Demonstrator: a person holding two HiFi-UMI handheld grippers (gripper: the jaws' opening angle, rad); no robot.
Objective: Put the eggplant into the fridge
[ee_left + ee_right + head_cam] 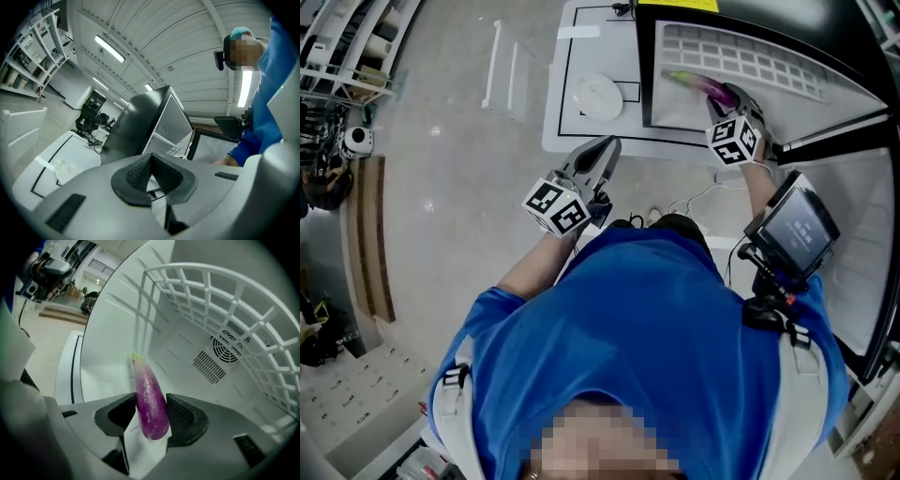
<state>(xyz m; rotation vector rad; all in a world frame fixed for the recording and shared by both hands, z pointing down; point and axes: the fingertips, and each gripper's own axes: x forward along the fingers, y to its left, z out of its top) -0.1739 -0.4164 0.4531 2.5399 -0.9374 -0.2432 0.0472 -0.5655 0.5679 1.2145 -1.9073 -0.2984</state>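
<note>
The right gripper [151,416] is clenched on the eggplant [149,397]. Its two dark pads pinch the purple body near the blunt end, and the green stem end points away, deeper into the fridge [117,333]. Only the right gripper view shows this grip closely, along with the white wire shelf [225,301] to the upper right and the round fan vent [232,348] on the back wall. In the head view the eggplant is a small purple streak ahead of the marker cube, over the fridge's white interior. No view shows whether it touches the compartment floor.

The left gripper [151,176] has its jaws pressed together with nothing between them. The head view places it near the person's body, over the near edge of the white table [567,103], well apart from the right one. A pale round dish [598,97] lies on that table inside a black outline.

The fridge door [853,244] stands open at the right, and a small screen [797,225] sits on a mount at the person's chest. The left gripper view alone shows the ribbed ceiling with its strip lights [110,48]. The head view shows grey floor [441,141] and shelving racks [337,47] at the left.
</note>
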